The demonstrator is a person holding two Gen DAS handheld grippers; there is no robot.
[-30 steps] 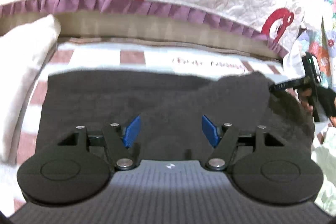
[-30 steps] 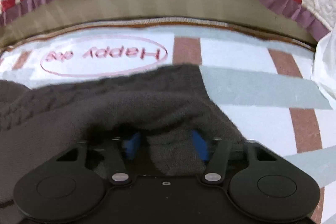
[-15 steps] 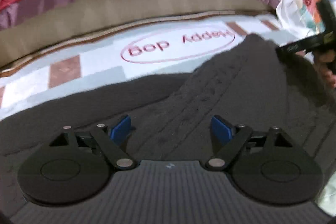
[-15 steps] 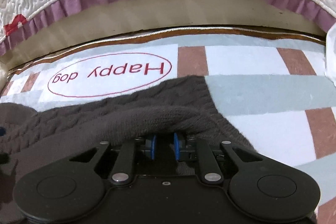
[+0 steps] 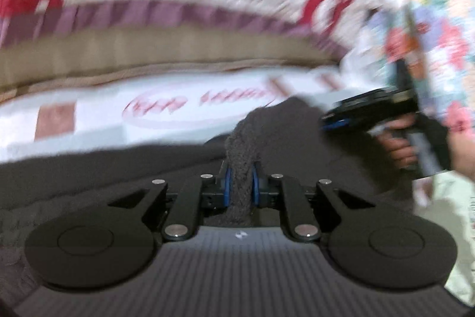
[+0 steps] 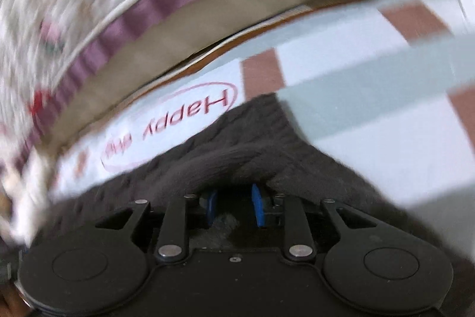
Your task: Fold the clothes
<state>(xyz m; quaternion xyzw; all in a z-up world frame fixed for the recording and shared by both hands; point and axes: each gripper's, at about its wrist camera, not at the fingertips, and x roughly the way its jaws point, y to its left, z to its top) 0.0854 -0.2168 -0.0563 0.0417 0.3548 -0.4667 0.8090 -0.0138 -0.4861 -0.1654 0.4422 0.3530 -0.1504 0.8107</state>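
A dark brown knitted sweater (image 5: pixel 118 168) lies on the checked bed sheet (image 5: pixel 89 109). My left gripper (image 5: pixel 241 186) is shut on a bunched ridge of the sweater that rises between its blue pads. In the right wrist view the sweater (image 6: pixel 252 144) drapes over my right gripper (image 6: pixel 234 205), whose blue pads stand slightly apart with knit between them; it grips a fold of the sweater. The right gripper also shows in the left wrist view (image 5: pixel 371 109), held by a hand at the sweater's right edge.
A quilted blanket with a purple frill (image 5: pixel 178 17) runs along the back of the bed. The sheet carries a red "Happy dog" oval (image 6: pixel 178 115). A flowered cloth (image 5: pixel 439 5) hangs at the far right. Both views are motion-blurred.
My left gripper has closed on a ridge of the sweater; it was open before. The right gripper stays on its fold, its pads a little wider, and its view has tilted.
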